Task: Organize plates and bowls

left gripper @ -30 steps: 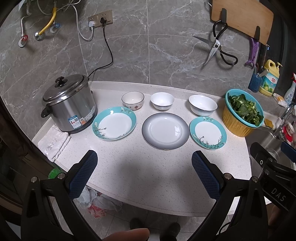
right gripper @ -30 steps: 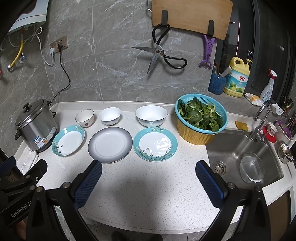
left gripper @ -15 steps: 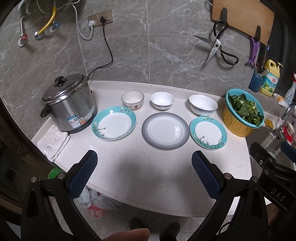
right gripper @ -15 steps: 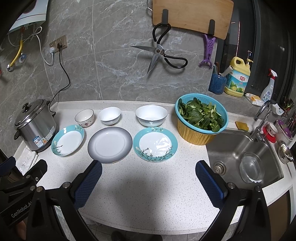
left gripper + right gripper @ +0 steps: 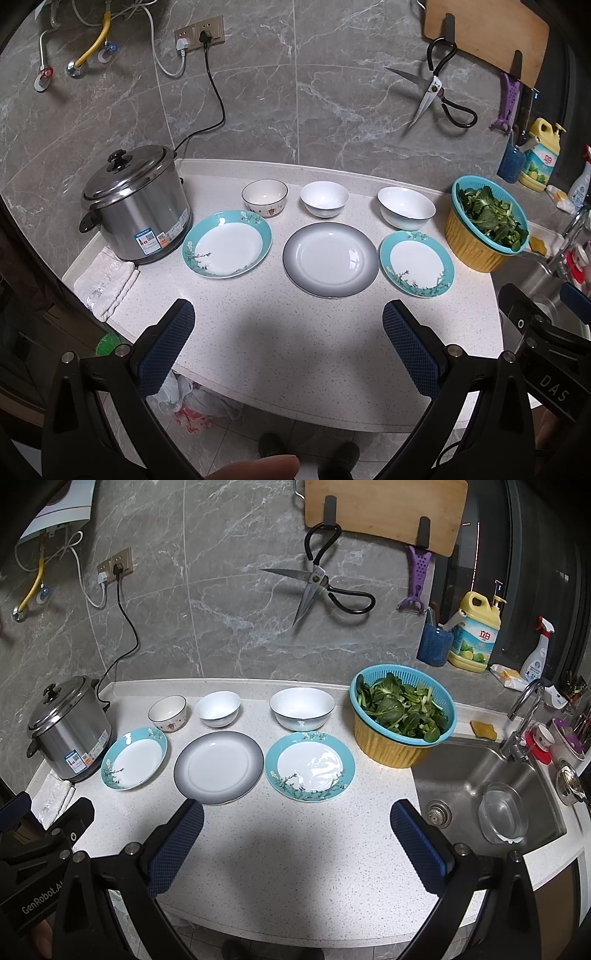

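1. Task items sit on the tabletop [image 5: 295, 343] in two rows. Front row, 9 to 3 o'clock: large teal plate [image 5: 227, 243], grey plate [image 5: 331, 259], small teal plate [image 5: 416, 263]. All three lie flat, apart from each other, nothing stacked yet.
2. Back row toward 12 o'clock: patterned bowl [image 5: 265, 197], small white bowl [image 5: 324, 198], large white bowl [image 5: 406, 213]. All upright and empty as far as I can see. The patterned bowl sits just beside the large teal plate's rim, so watch that rim on any lift.
3. Left hand-held gripper [image 5: 288, 347] hovers over the tabletop's near edge at 6 o'clock, jaws spread wide, carrying nothing. Right hand-held gripper [image 5: 297, 838] is the same: released, empty, nearest the small teal plate.
4. Step in hand looks like the 1st pick; no grasp begun. Probably stack plates biggest at the bottom, nest bowls likewise.
5. Doing it well: plates lie flush on the tabletop, so come in low from 6 o'clock, get one finger under the near rim and the other on top, and pinch the rim, not the centre.
6. Lift w/ slight tilt, keep it level after that. Glazed ware is slick, so grip firm and go slow.
7. Set down centred on the target plate; don't drop it on, to avoid chipping.
8. Outward: rice cooker [image 5: 135, 206] at 9 o'clock close to the large teal plate; basket of greens [image 5: 484, 229] at 3 o'clock near the small teal plate; sink [image 5: 491, 794] beyond. Keep the swing clear of both.
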A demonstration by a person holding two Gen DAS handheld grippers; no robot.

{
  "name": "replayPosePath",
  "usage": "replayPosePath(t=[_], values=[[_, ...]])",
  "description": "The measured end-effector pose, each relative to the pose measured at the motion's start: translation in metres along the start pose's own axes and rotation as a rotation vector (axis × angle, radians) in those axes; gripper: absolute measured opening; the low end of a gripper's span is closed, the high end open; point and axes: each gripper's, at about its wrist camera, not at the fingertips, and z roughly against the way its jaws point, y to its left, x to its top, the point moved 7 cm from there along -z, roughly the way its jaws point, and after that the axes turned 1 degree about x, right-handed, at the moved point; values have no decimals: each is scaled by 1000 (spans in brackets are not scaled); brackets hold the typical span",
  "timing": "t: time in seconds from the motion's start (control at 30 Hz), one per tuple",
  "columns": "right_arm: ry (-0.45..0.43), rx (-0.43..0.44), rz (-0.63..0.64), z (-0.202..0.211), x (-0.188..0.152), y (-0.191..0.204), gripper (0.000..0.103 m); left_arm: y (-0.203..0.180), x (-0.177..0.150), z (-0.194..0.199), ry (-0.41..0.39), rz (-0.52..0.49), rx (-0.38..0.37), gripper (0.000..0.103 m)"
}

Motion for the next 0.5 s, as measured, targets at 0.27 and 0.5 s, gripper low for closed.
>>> replayPosePath(t=[0.27,0.5], values=[[1,0,1,0,1,0,103,0,0,0,1,0,0,103],[2,-1,1,-1,0,0,103,0,0,-4,3,-2,-2,103]])
